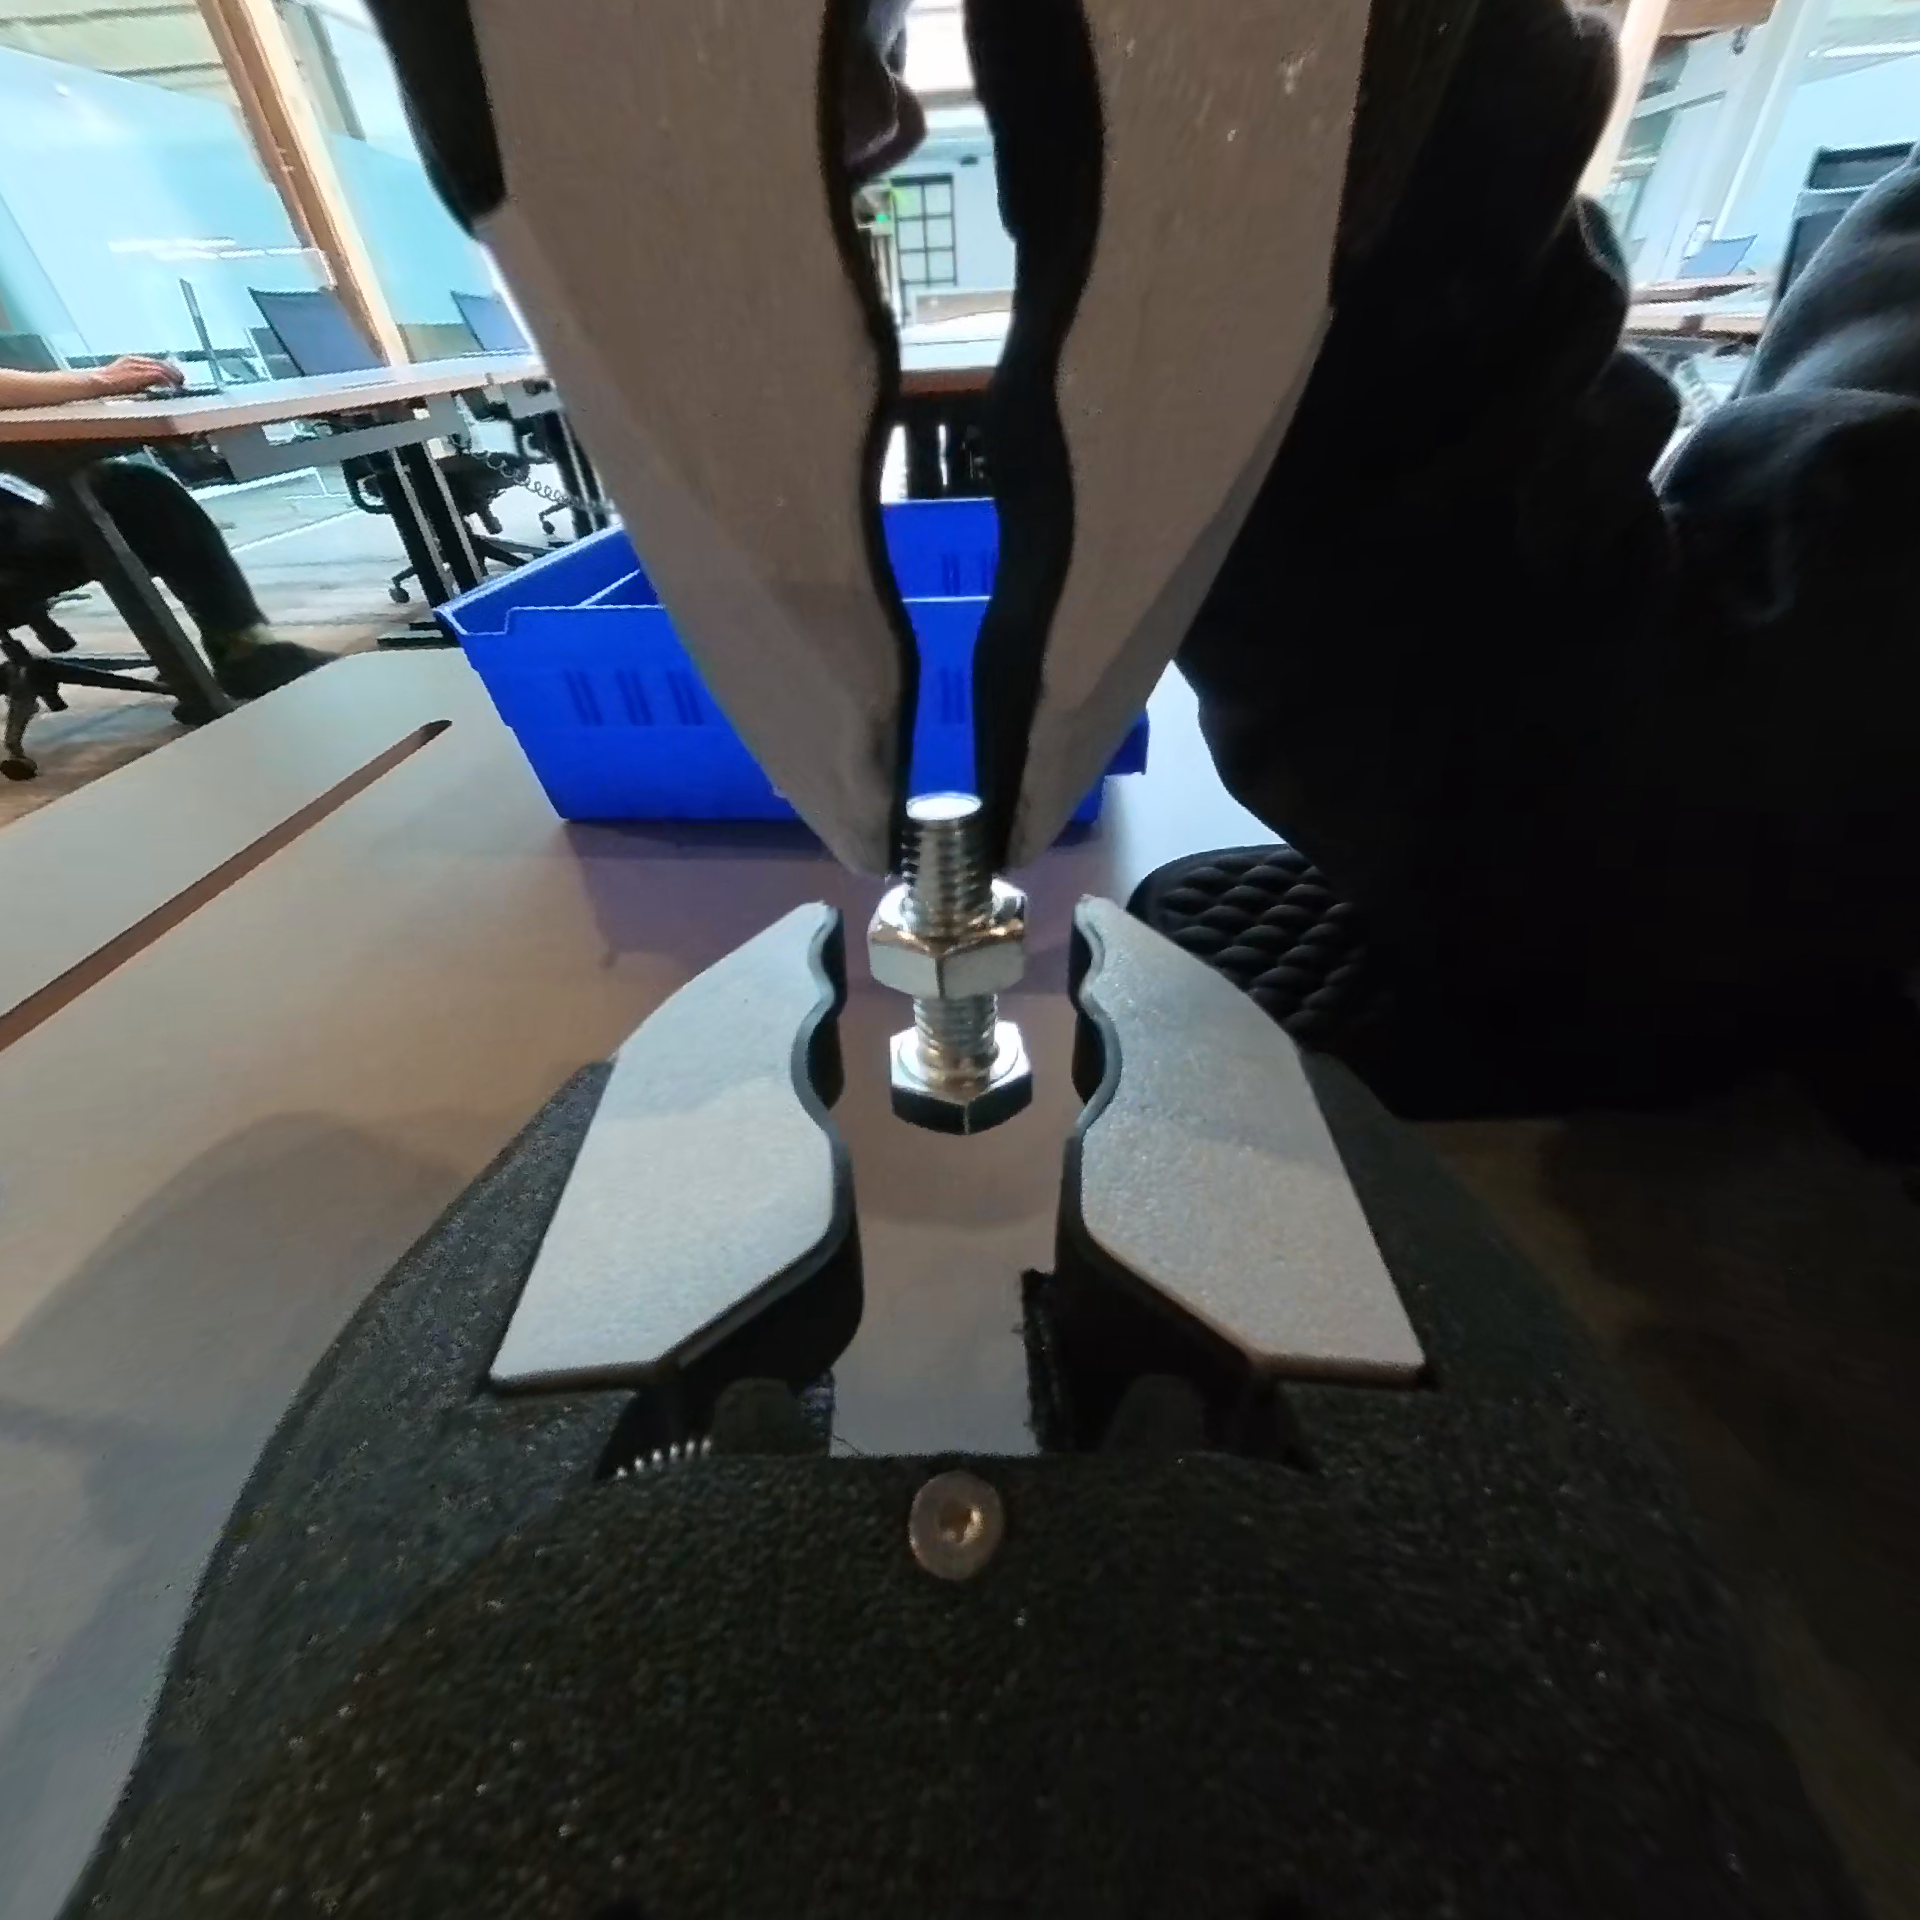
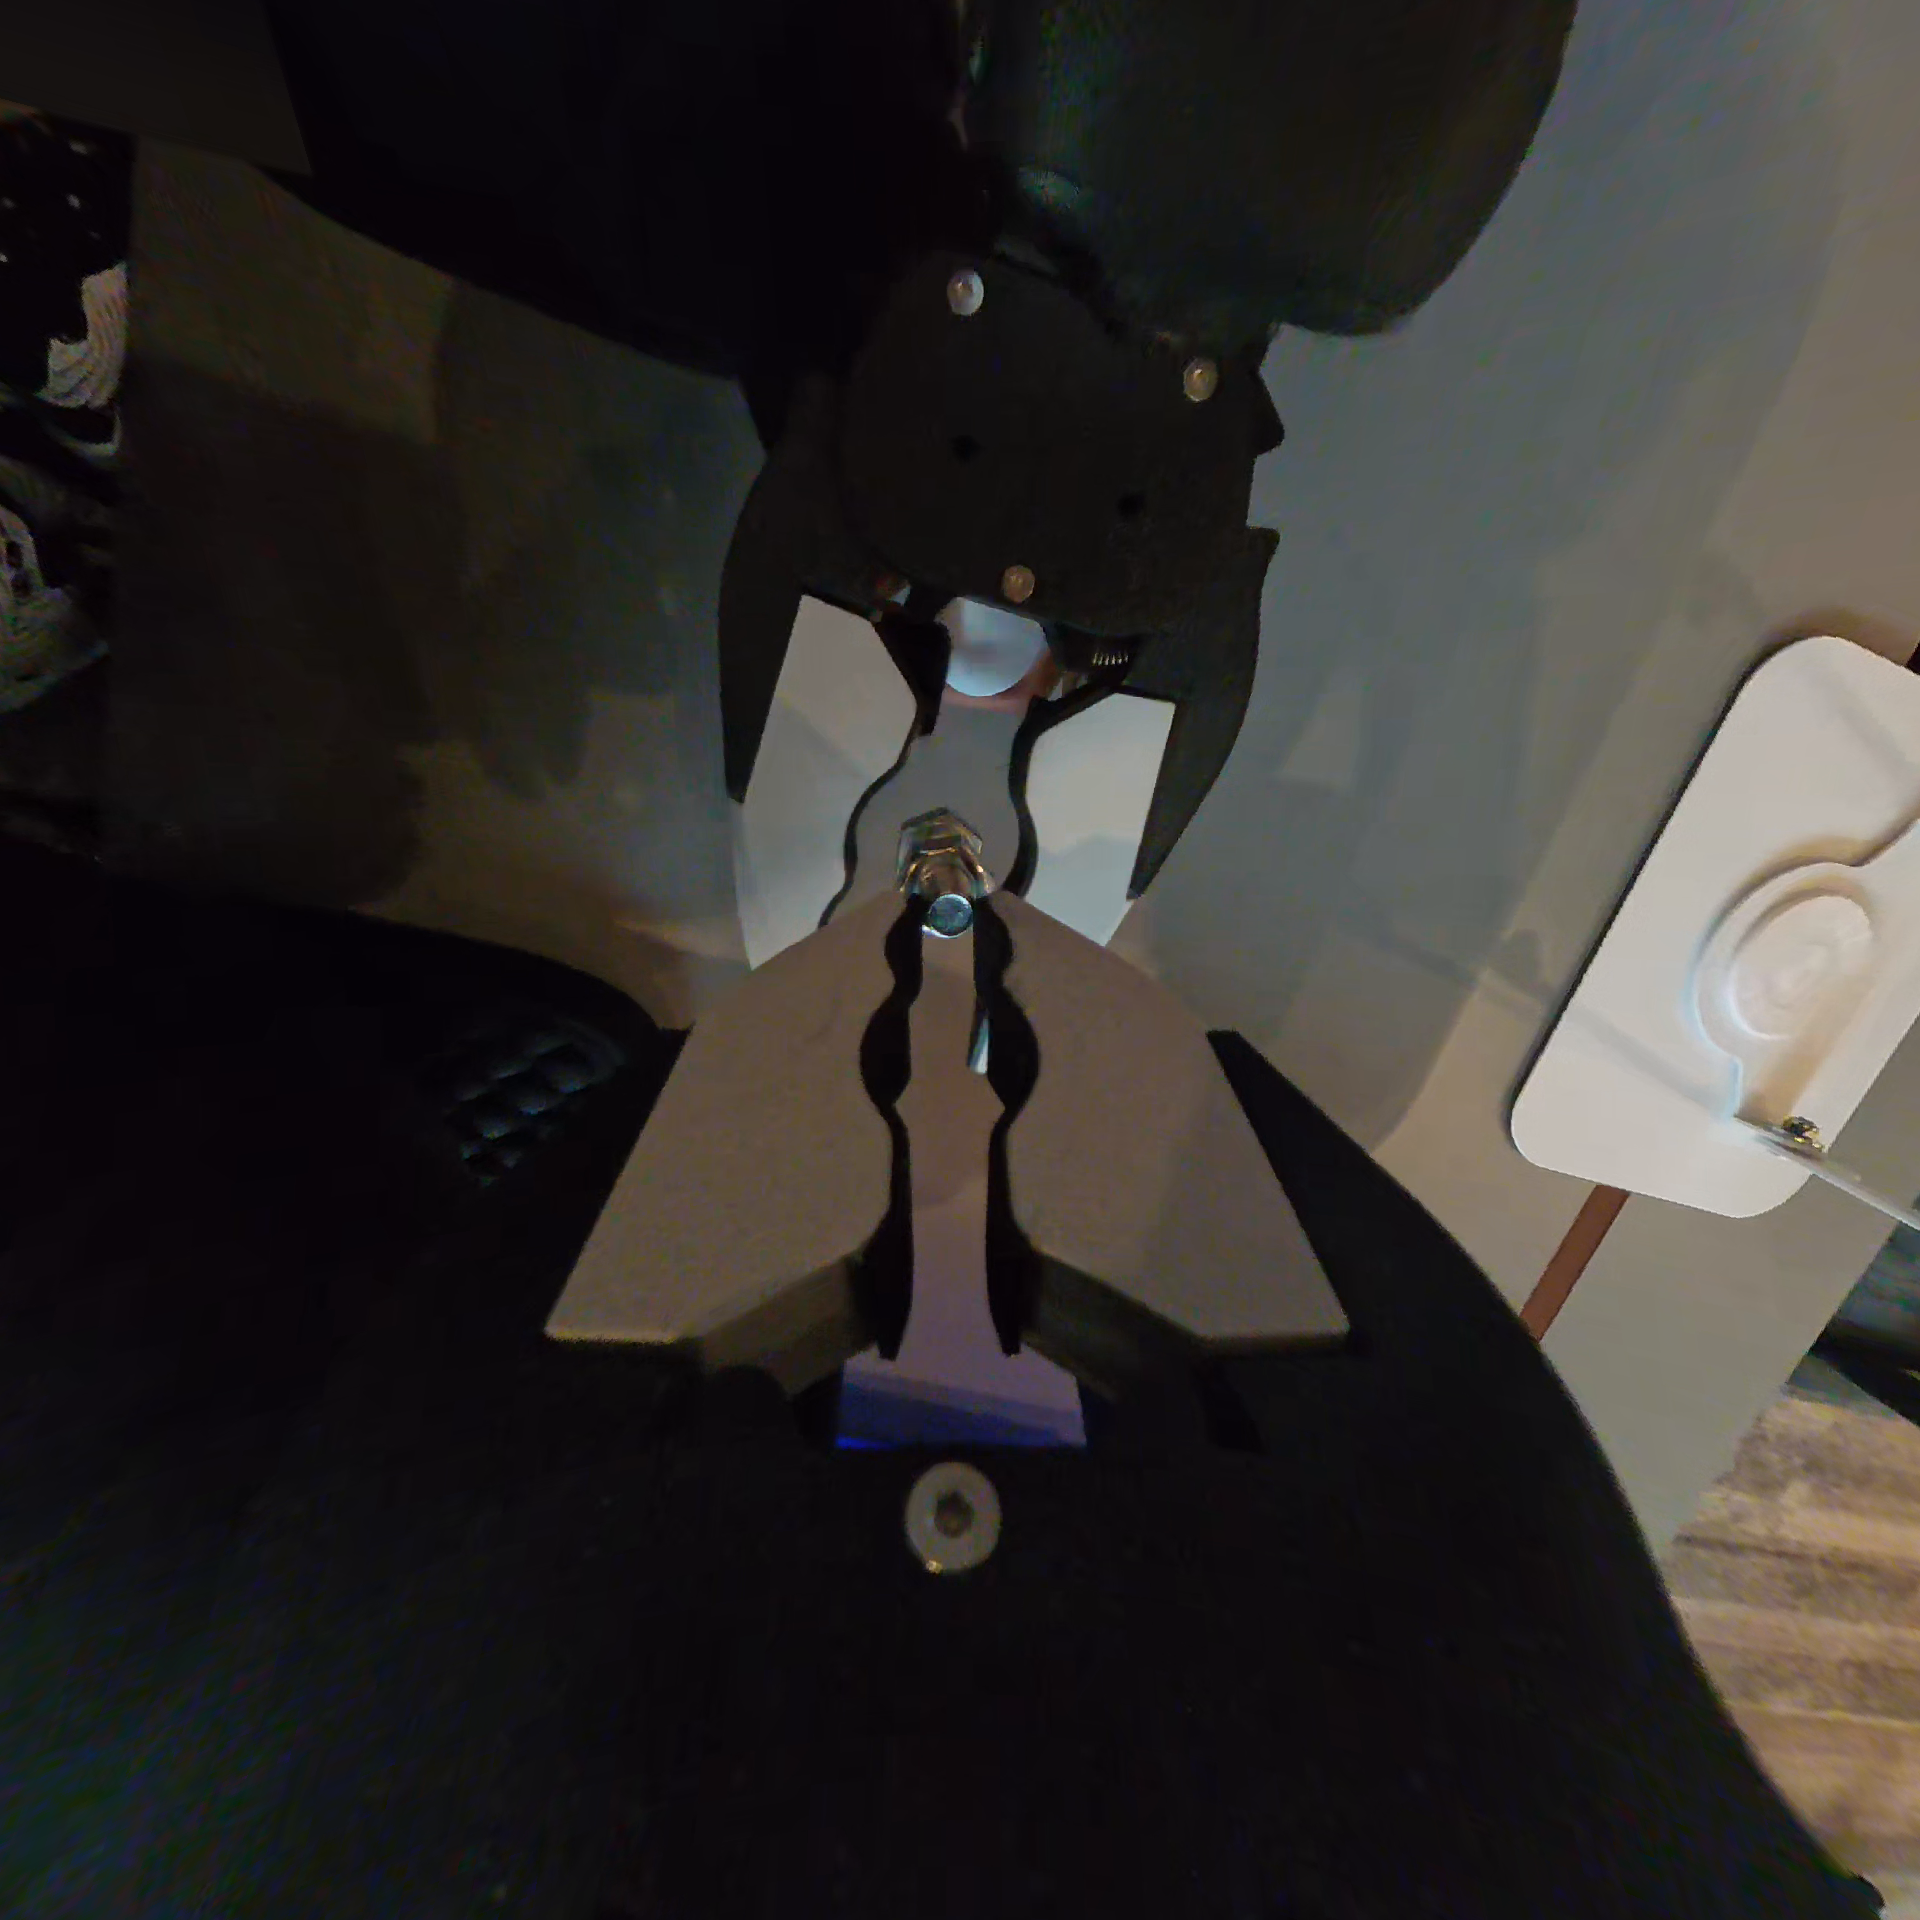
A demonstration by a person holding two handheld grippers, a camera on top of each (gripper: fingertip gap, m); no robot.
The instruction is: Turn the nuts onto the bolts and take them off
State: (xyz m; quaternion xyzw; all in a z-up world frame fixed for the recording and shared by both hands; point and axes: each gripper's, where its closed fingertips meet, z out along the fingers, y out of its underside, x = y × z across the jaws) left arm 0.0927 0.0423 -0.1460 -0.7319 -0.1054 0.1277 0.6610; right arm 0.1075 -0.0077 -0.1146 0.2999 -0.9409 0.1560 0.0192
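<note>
A silver bolt (image 1: 951,1023) with a hex nut (image 1: 948,951) threaded on mid-shaft hangs above the dark table (image 1: 312,1039). My right gripper (image 1: 945,847) comes in from above and is shut on the bolt's threaded end, just past the nut. My left gripper (image 1: 951,935) is open; its fingers (image 1: 707,1143) flank the nut with a small gap on each side, the bolt's hex head between them. In the right wrist view my right gripper (image 2: 948,914) pinches the bolt tip (image 2: 949,916), with the nut (image 2: 935,857) and the left gripper (image 2: 940,842) beyond.
A blue plastic bin (image 1: 623,707) stands on the table right behind the bolt. A black-gloved hand (image 1: 1507,623) fills the right side. A slot (image 1: 260,831) runs through the table on the left. A white moulded plate (image 2: 1714,935) sits at the right. The tips of one gripper are about 6 centimeters away from the tips of the other. The white moulded plate (image 2: 1714,935) lies around 30 centimeters away from my left fingertips.
</note>
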